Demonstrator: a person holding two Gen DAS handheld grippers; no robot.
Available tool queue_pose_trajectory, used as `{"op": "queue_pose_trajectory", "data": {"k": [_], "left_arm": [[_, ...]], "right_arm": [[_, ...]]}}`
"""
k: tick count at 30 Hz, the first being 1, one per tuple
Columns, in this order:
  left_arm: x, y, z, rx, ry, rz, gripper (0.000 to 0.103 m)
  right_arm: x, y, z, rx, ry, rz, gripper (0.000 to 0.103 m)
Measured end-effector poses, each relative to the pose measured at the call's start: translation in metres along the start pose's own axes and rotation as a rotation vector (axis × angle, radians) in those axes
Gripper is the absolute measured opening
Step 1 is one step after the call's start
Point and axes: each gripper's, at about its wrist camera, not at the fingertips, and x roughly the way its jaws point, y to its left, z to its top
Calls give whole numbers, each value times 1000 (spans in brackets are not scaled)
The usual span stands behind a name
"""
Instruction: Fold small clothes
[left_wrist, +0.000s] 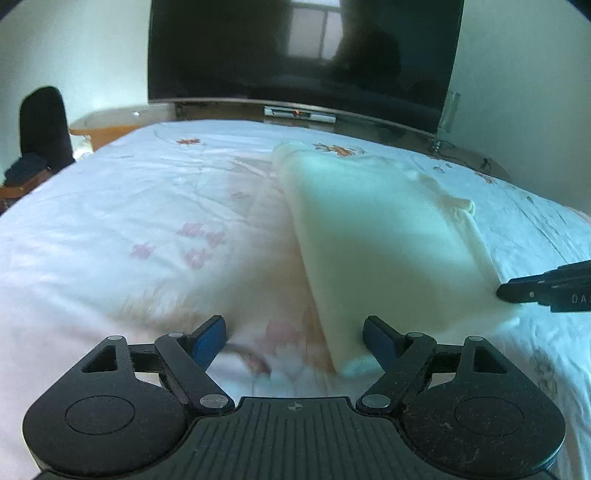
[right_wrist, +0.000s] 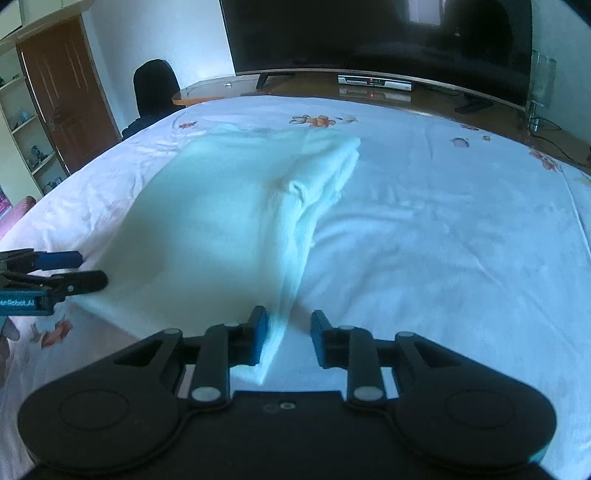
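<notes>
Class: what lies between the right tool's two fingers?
In the right wrist view, the near edge of the folded white garment lies between the open right tool's fingers, over the floral bedsheet.

Cream garment (left_wrist: 373, 229), seemingly folded, on bedsheet (left_wrist: 110, 221)

Bed (left_wrist: 110, 221), covered by a white sheet (right_wrist: 443, 221) with a printed flower pattern; a folded cream garment (left_wrist: 369, 229) lies flat on the sheet.

A home bedroom: floral-sheeted bed (right_wrist: 443, 229), big television (right_wrist: 376, 33), wooden door (right_wrist: 66, 92).
</notes>
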Motion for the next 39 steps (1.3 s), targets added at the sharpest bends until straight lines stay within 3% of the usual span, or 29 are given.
{"op": "queue_pose_trajectory", "data": {"k": [5,6,7,11,16,20,25,29,39], "left_arm": [[-41,-12,-11,-14,10,38,85],[-52,-16,-11,-17,4,41,89],[-66,-22,-11,-22,-14,51,100],[-120,-45,-11,-19,-72,66,103],[-196,-76,-22,-11,-113,62,103],[-260,-100,-37,38,-149,75,103],[-325,-118,-59,3,-195,58,103],[-359,-130,-73,13,-212,46,103],[-404,-156,-88,38,-268,55,103]], "right_arm": [[-38,-3,-19,36,-58,-37,32],[-49,-2,-23,39,-71,-37,32],[-59,0,-27,41,-79,-38,34],[-109,11,-44,32,-141,-43,69],[-183,27,-68,48,-207,-64,72],[-244,42,-87,60,-261,-83,84],[-305,57,-118,63,-306,-96,93],[-338,66,-140,59,-324,-142,102],[-383,86,-158,50,-373,-158,103]]}}
